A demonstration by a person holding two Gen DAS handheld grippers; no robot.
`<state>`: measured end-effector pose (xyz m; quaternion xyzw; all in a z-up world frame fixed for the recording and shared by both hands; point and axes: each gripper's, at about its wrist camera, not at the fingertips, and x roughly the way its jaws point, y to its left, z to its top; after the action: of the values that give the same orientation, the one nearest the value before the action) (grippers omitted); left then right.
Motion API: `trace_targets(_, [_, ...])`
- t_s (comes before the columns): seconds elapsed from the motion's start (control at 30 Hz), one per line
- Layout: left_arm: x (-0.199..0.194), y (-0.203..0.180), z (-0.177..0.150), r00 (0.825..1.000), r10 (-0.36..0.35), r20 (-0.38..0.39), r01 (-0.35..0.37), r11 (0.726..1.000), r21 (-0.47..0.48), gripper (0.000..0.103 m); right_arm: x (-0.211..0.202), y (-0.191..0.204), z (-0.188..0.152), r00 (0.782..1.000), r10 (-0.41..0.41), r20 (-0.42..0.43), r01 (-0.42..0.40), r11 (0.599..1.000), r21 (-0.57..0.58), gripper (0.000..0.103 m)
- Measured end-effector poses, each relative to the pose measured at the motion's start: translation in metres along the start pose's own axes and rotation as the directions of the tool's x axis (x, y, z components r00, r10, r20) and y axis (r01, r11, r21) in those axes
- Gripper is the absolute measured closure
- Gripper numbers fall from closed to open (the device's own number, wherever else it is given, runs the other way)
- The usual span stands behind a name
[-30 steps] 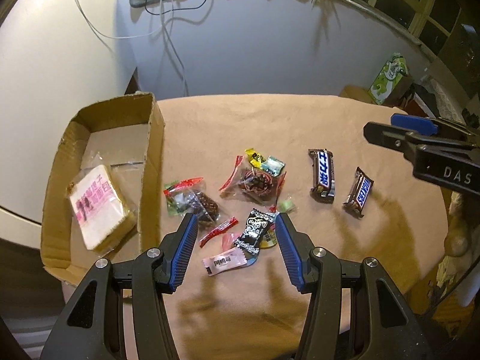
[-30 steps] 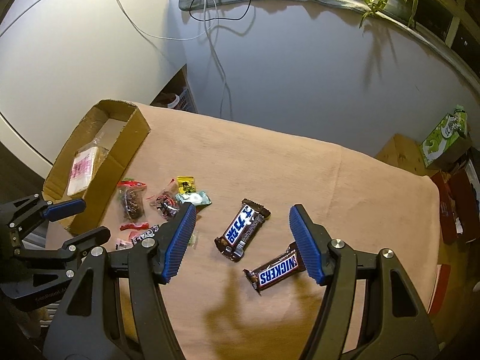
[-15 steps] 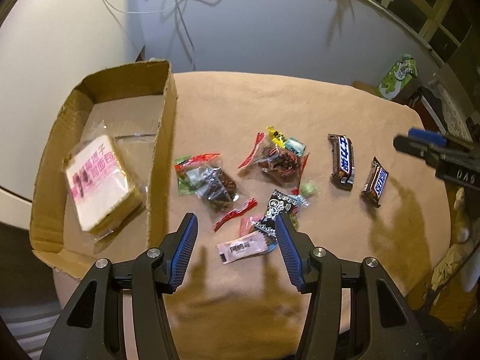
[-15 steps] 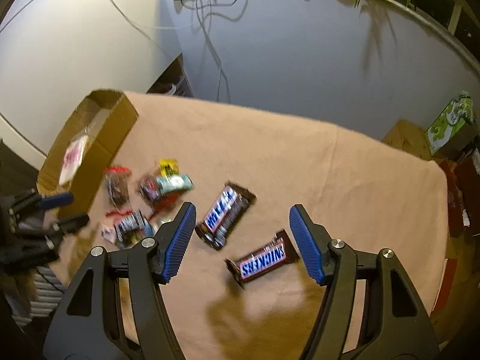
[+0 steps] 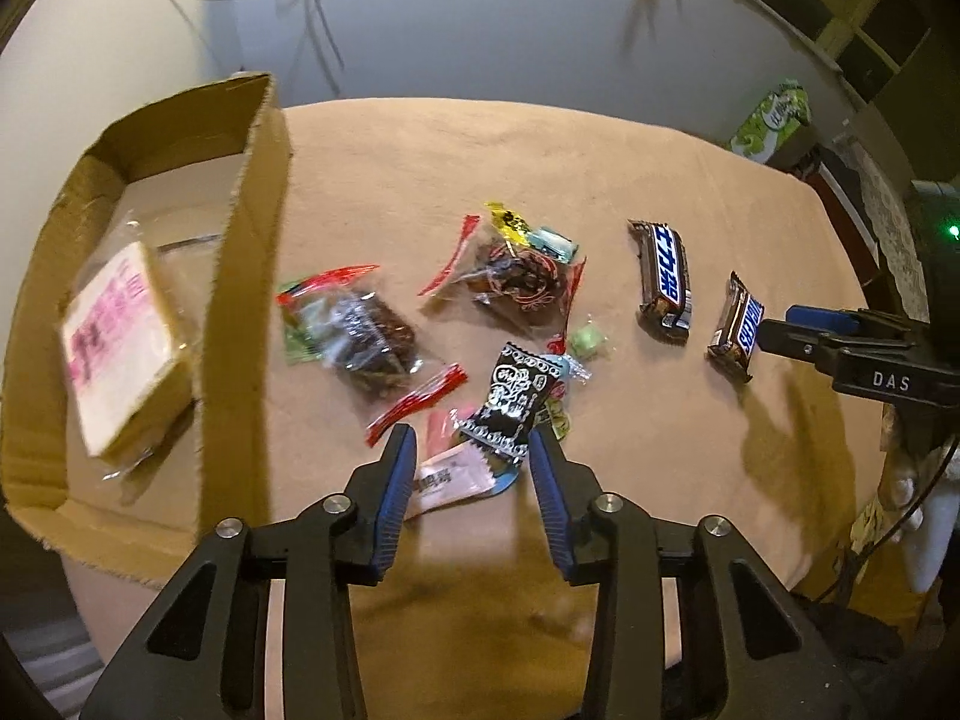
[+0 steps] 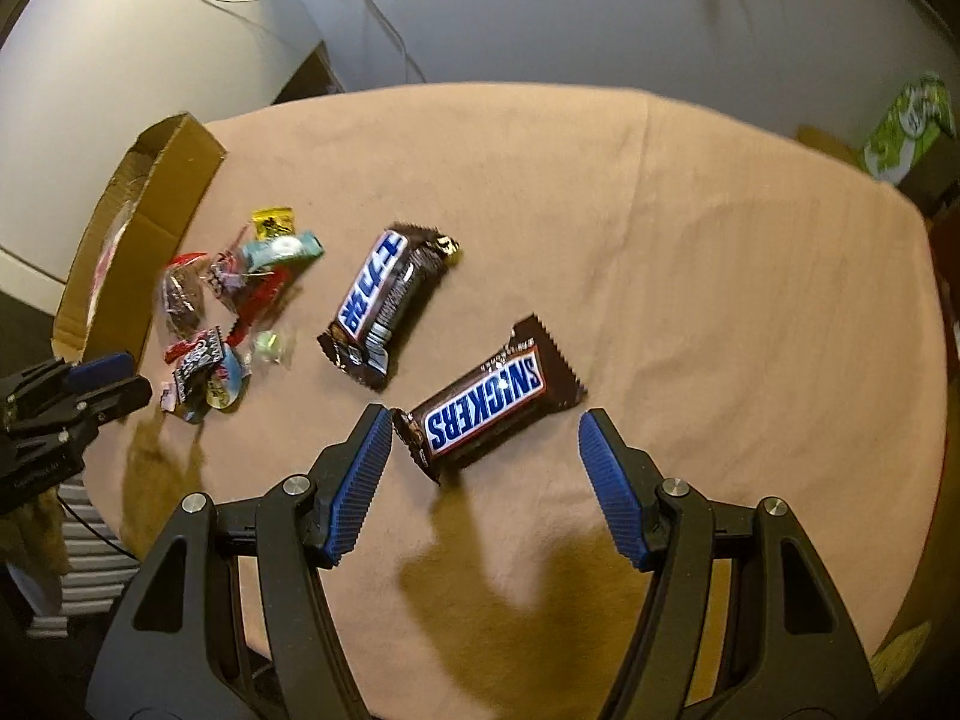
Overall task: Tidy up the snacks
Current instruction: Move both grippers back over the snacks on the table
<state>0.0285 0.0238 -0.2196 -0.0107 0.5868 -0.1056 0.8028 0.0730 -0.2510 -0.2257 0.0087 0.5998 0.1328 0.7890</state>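
The left claw (image 5: 471,450) points down at the small snacks near the front of the desk (image 5: 600,144). Its jaws are closing, and between them lie the lower edge of a black sweet packet (image 5: 516,396) and a pink packet (image 5: 450,477); the pads do not press on either one yet. Behind these lie two clear bags of dark snacks (image 5: 360,330), a yellow sweet (image 5: 507,219) and a green sweet (image 5: 585,339). A cardboard box (image 5: 246,276) stands at the left edge of the desk, and inside it lies a wrapped packet with pink print (image 5: 120,336).

The right claw (image 6: 483,438) is spread wide above a Snickers bar (image 6: 486,405). The bar lies slanted between the jaws, near the left pad, and nothing grips it. A second chocolate bar (image 6: 384,300) lies just beside it, further back. Both bars rest on the desk, well apart from the box.
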Motion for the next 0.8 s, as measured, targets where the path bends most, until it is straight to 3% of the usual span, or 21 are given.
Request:
trace_targets(0.3, [0.019,-0.002,0.007,0.999,0.0,-0.033,0.002,0.999,0.035,0.068,0.031,-0.02,0.007,0.996,0.051,-0.073,-0.033,0.974,0.226,0.035])
trace_targets(0.6, [0.03,-0.006,0.013,0.997,-0.061,-0.055,0.062,0.998,0.022,0.072,0.041,-0.004,0.019,0.997,-0.004,-0.078,0.02,0.979,0.205,0.037])
trace_targets(0.8, [0.029,-0.014,0.017,0.995,-0.087,-0.055,0.09,0.995,0.048,0.073,0.045,0.008,0.024,0.993,-0.074,-0.087,0.086,0.986,0.143,0.05])
